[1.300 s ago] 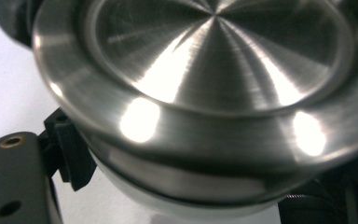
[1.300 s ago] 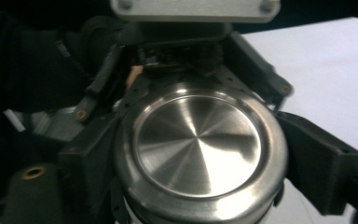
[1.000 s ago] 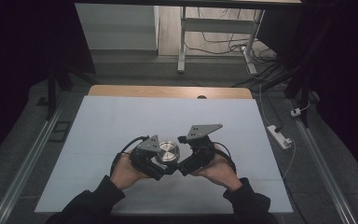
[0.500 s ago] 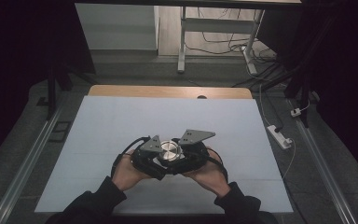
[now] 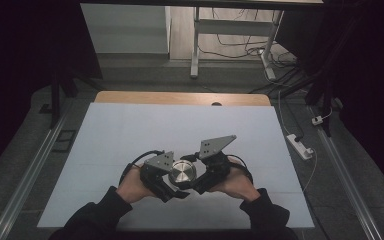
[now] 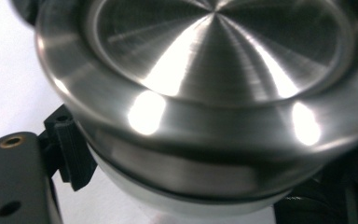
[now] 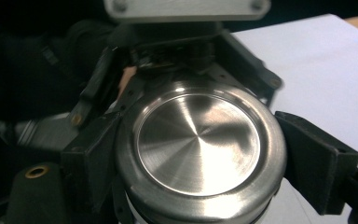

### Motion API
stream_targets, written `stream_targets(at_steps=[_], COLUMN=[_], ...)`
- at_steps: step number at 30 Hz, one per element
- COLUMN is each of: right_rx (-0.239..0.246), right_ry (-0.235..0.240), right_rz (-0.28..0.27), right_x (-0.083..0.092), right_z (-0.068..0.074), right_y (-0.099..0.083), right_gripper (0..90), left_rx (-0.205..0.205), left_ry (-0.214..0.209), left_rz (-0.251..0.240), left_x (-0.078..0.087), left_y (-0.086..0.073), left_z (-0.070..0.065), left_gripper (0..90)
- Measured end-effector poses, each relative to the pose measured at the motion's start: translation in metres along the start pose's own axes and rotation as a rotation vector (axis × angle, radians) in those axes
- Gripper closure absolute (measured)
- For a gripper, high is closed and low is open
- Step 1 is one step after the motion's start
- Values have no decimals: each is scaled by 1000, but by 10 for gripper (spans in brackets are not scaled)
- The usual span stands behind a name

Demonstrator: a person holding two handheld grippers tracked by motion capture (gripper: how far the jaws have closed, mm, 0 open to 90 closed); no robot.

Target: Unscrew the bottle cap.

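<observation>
A wide white table point(image 5: 130, 130) is filling the middle of the high view, with a strip of wooden edge point(image 5: 180, 98) running along its far side. A person's two dark-sleeved forearms are coming in from the near edge, and each hand is holding a black two-jaw gripper. The grippers are meeting over the near middle of the table, angled toward one another.

Between them a round metal container point(image 5: 182, 172) is sitting, its brushed steel lid point(image 7: 198, 140) facing up and catching the light.

The left gripper point(image 5: 166, 181) is clamping the container from the left side; in the left gripper view the steel rim is looming very close, with one black jaw pressed against the wall just beneath the lid.

The right gripper point(image 5: 200, 181) is gripping from the right; its jaws have just been closing, and in the right gripper view its black jaws are pressing against opposite sides of the lid.

A grey three-cornered plate is riding on top of each gripper, and a black cable is trailing from each.
</observation>
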State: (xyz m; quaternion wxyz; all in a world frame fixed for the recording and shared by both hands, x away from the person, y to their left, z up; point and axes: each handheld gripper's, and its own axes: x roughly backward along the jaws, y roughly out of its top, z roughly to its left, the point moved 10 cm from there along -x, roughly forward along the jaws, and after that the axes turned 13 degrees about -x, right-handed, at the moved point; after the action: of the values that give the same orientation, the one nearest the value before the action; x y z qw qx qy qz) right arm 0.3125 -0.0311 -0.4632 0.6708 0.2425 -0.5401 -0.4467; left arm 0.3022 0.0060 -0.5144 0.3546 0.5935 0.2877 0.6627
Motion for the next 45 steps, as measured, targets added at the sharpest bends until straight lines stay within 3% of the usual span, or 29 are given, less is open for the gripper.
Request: stream_targets(at_steps=[3, 5, 7, 10, 14, 17, 20, 23, 25, 27, 31, 32, 33, 35, 36, 37, 38, 39, 40, 43, 45], right_rx=[20, 9, -30, -77, -108, -118, -126, -147, -134, -118, -108, -86, -75, -57, -57, -28, -23, -9, 10, 45, 33], right_ry=[35, 10, -19, -113, -294, -366, -407, -392, -377, -382, -339, -285, -263, -198, -198, -118, -96, -69, -45, 13, -1], right_rz=[10, -10, -30, -54, -45, -65, -99, -132, -124, -113, -88, -71, -69, -61, -61, -57, -52, -45, -37, -33, -39], right_x=[3, 5, 10, 14, 9, 1, -3, -5, -7, -6, -4, -2, -1, 2, 2, 6, 7, 8, 9, 9, 9], right_z=[4, 3, 0, -8, -20, -23, -26, -26, -24, -23, -19, -14, -11, -5, -5, 1, 3, 6, 10, 16, 14], right_y=[-2, 2, 7, 13, 11, 11, 13, 14, 13, 12, 12, 12, 12, 13, 13, 14, 13, 13, 12, 10, 11], right_gripper=[178, 130, 73, 37, 43, 68, 97, 146, 186, 196, 197, 197, 197, 197, 197, 197, 197, 197, 197, 196, 172], left_rx=[1, 10, 58, 130, 187, 209, 190, 185, 184, 175, 143, 117, 101, 78, 78, 64, 43, 43, 2, -14, 12], left_ry=[-5, 8, 74, 145, 236, 259, 263, 263, 262, 241, 183, 136, 112, 68, 68, 36, -6, -6, -43, -59, -20], left_rz=[-7, -10, 3, 8, 37, 46, 73, 83, 84, 79, 60, 33, 22, -5, -5, -19, -33, -33, -31, -35, -26], left_x=[-1, 0, 3, 7, 10, 9, 7, 5, 5, 4, 5, 6, 7, 9, 9, 10, 11, 11, 12, 12, 11], left_y=[3, 3, -1, -7, -14, -16, -16, -15, -15, -14, -11, -8, -6, -2, -2, 1, 4, 4, 6, 7, 7], left_z=[-1, 1, 10, 22, 33, 35, 34, 33, 32, 30, 25, 20, 17, 11, 11, 7, 2, 2, -3, -6, -2], left_gripper=[151, 151, 150, 151, 151, 150, 151, 150, 151, 151, 151, 151, 151, 151, 150, 150, 151, 151, 150, 150, 150])
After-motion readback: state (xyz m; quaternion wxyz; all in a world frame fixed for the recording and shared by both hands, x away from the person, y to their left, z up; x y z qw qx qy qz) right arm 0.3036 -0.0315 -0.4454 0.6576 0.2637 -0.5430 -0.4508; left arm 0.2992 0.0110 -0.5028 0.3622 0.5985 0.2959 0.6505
